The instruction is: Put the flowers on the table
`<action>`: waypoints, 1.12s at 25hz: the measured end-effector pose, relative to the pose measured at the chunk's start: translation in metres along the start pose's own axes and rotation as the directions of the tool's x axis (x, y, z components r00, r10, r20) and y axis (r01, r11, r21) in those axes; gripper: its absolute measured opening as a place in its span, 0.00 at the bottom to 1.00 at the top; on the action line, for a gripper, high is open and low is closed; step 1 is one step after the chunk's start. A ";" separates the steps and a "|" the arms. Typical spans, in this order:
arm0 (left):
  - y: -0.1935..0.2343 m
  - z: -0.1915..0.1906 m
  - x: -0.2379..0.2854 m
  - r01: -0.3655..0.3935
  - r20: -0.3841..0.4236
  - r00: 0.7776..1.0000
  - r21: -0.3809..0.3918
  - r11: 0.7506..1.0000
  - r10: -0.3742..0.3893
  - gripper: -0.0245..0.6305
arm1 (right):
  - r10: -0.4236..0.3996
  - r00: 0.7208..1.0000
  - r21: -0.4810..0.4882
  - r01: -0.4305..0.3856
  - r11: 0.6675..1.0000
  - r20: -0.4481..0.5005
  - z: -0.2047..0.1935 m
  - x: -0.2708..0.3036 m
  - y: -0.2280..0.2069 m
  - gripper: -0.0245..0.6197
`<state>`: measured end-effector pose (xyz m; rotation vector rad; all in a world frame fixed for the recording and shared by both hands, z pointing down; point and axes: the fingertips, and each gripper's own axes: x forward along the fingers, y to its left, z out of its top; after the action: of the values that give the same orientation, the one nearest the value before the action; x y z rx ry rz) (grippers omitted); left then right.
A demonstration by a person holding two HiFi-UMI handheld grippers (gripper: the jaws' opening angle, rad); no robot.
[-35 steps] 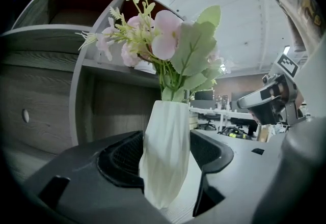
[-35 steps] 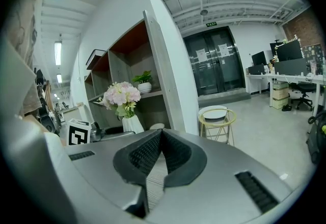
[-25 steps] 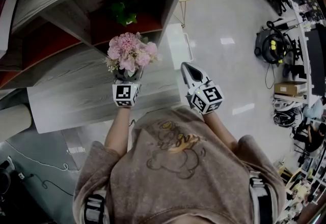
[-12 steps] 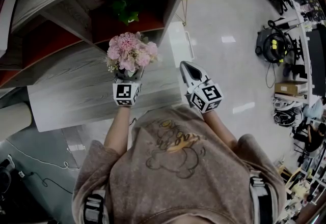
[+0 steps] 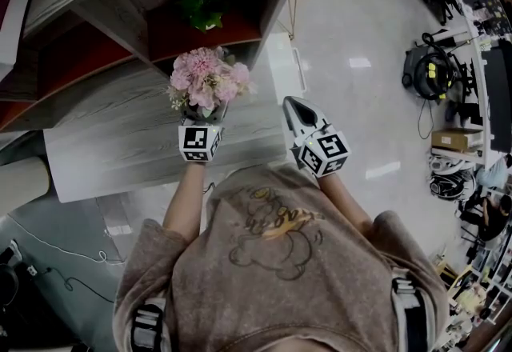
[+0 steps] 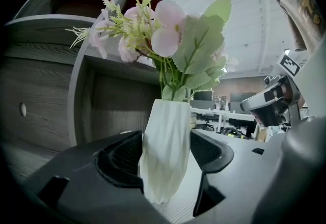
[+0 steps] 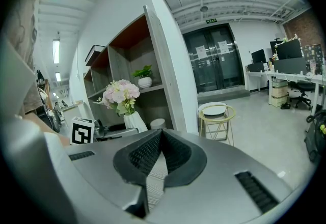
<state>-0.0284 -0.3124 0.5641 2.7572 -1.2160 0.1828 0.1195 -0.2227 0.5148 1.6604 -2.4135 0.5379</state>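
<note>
Holding flower vase [image 6: 165, 151] near table [image 5: 120, 150] edge.

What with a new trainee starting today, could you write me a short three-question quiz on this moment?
1. Which gripper is shut on the white vase?
2. True or false: the right gripper has its jaws wide apart.
3. What stands on the shelf behind the pink flowers? A. a green potted plant B. a lamp C. a stack of books

Key
1. The left gripper; its jaws sit on either side of the vase.
2. False: the jaws are together, with nothing between them.
3. A, the green potted plant.
</note>
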 end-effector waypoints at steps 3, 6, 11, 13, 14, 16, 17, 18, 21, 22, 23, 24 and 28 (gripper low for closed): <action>0.000 -0.003 -0.001 -0.005 -0.017 1.000 -0.009 1.000 0.005 0.50 | -0.002 1.000 0.005 0.002 1.000 0.003 -0.002 -0.003 0.001 0.03; -0.002 -0.004 -0.003 -0.008 -0.037 0.999 -0.017 1.000 0.007 0.50 | -0.004 1.000 0.008 0.004 1.000 0.009 -0.001 -0.009 0.001 0.03; -0.001 0.000 -0.011 -0.019 -0.040 0.999 -0.021 1.000 0.018 0.52 | -0.001 1.000 0.007 0.001 1.000 0.018 -0.001 -0.015 0.006 0.03; -0.001 0.002 -0.015 -0.024 -0.043 0.999 -0.023 0.999 0.023 0.52 | 0.003 1.000 0.007 -0.003 1.000 0.022 0.000 -0.018 0.008 0.03; -0.002 0.004 -0.018 -0.028 -0.045 0.999 -0.024 0.999 0.027 0.52 | 0.007 1.000 0.007 -0.007 1.000 0.024 0.000 -0.019 0.010 0.03; -0.004 0.007 -0.025 -0.038 -0.051 0.998 -0.024 0.999 0.037 0.52 | 0.017 0.999 0.006 -0.017 1.000 0.030 0.002 -0.023 0.013 0.03; -0.005 0.009 -0.029 -0.043 -0.053 0.998 -0.025 0.999 0.041 0.52 | 0.022 0.999 0.006 -0.023 1.000 0.034 0.002 -0.024 0.015 0.03; -0.005 0.010 -0.032 -0.046 -0.055 0.997 -0.026 0.999 0.044 0.52 | 0.028 0.999 0.004 -0.028 1.000 0.036 0.002 -0.025 0.017 0.03; -0.007 0.013 -0.040 -0.051 -0.064 0.997 -0.031 0.998 0.049 0.52 | 0.045 0.998 0.001 -0.045 0.999 0.042 0.001 -0.024 0.021 0.03; -0.008 0.015 -0.043 -0.054 -0.065 0.997 -0.038 0.998 0.051 0.52 | 0.052 0.998 0.001 -0.052 0.999 0.044 0.001 -0.023 0.023 0.03; -0.008 0.018 -0.047 -0.059 -0.066 0.996 -0.048 0.997 0.056 0.52 | 0.059 0.997 0.000 -0.059 0.998 0.046 0.001 -0.022 0.024 0.03; -0.008 0.020 -0.052 -0.065 -0.067 0.996 -0.059 0.996 0.061 0.52 | 0.067 0.997 0.000 -0.067 0.998 0.048 0.002 -0.022 0.026 0.03; -0.008 0.035 -0.072 -0.085 -0.067 0.995 -0.093 0.992 0.079 0.52 | 0.101 0.993 -0.003 -0.101 0.995 0.064 0.007 -0.018 0.033 0.03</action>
<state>-0.0689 -0.2603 0.5175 2.6021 -1.2882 0.2118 0.0958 -0.1987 0.4958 1.5863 -2.5542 0.5068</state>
